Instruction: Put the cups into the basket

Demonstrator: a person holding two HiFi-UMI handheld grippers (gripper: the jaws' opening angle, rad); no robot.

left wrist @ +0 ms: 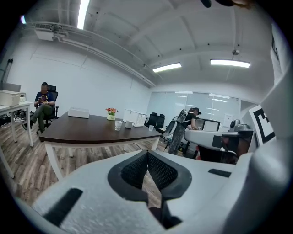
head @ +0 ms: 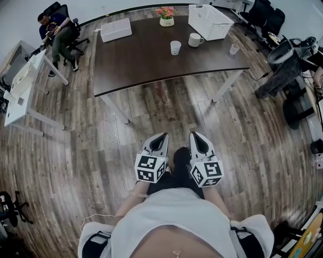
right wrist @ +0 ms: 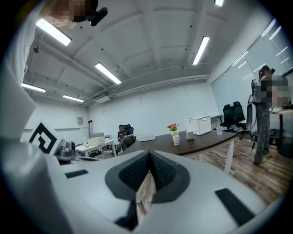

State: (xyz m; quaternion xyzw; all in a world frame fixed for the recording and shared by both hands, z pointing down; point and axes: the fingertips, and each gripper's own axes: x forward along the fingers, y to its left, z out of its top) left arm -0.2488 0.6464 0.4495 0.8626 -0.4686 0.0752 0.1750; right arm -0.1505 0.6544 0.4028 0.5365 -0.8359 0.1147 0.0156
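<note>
While three cups (head: 175, 47) sit on the bench (head: 141, 63) outside the basket (head: 218, 29), nothing's done — my left gripper (head: 160, 137) and right gripper (head: 198, 136) wait far off, jaws pressed together, empty.

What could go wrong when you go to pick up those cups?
1. The small cup stands close to the edge of the table; a clumsy nudge might send it to the floor.
2. The left gripper and right gripper are both shut; unless they open first, they might knock a cup over.
3. The flowers stand near the basket; a swinging cup could bump them.
</note>
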